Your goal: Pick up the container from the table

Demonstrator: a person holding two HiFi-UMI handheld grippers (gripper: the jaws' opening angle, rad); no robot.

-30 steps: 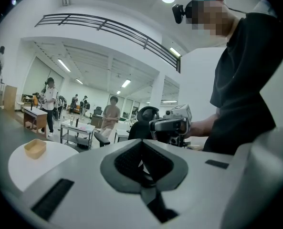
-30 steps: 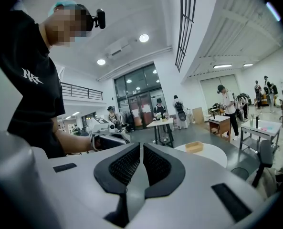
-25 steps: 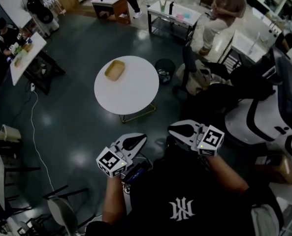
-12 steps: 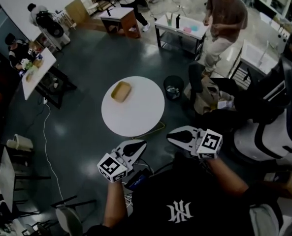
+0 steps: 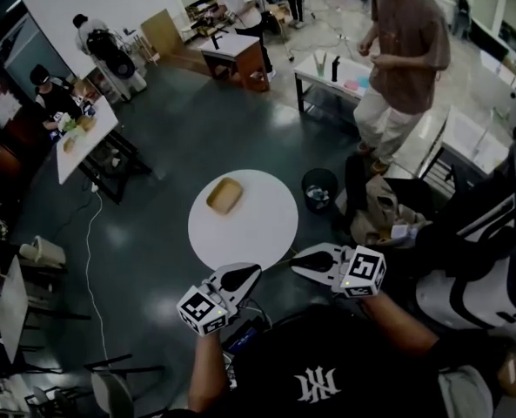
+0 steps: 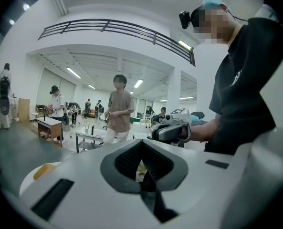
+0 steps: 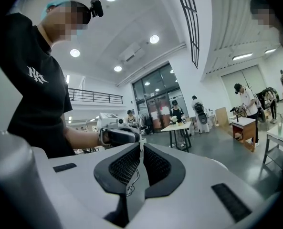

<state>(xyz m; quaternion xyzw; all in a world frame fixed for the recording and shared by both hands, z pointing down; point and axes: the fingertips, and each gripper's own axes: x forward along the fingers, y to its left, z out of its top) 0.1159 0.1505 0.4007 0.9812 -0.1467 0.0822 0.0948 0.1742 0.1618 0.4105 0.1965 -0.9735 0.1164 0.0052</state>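
The left gripper (image 5: 247, 273) is showing its jaws pressed together in its own view (image 6: 142, 146), with nothing between them. The right gripper (image 5: 298, 260) is likewise showing its jaws closed flat on each other (image 7: 141, 148), and it is carrying nothing. Both are being held out in front of the person's chest, side by side but apart. Each is appearing in the other's view, gripped in a hand.

In the head view both sets of tips are lying at the near rim of the round white table (image 5: 271, 238). Whether they are standing over the table top cannot be told.

The container (image 5: 224, 195), a shallow tan tray, is sitting on the far left part of the table top, well apart from both grippers. A yellow corner of it (image 6: 43, 170) is showing at the lower left of the left gripper view.

A black bin (image 5: 318, 188) is standing on the dark floor just beside the table's right edge. Beyond the bin, a person in a brown shirt (image 5: 407, 46) is standing. A long white table (image 5: 101, 133) is standing well to the left, and a white cable (image 5: 87, 259) is running across the floor near it.
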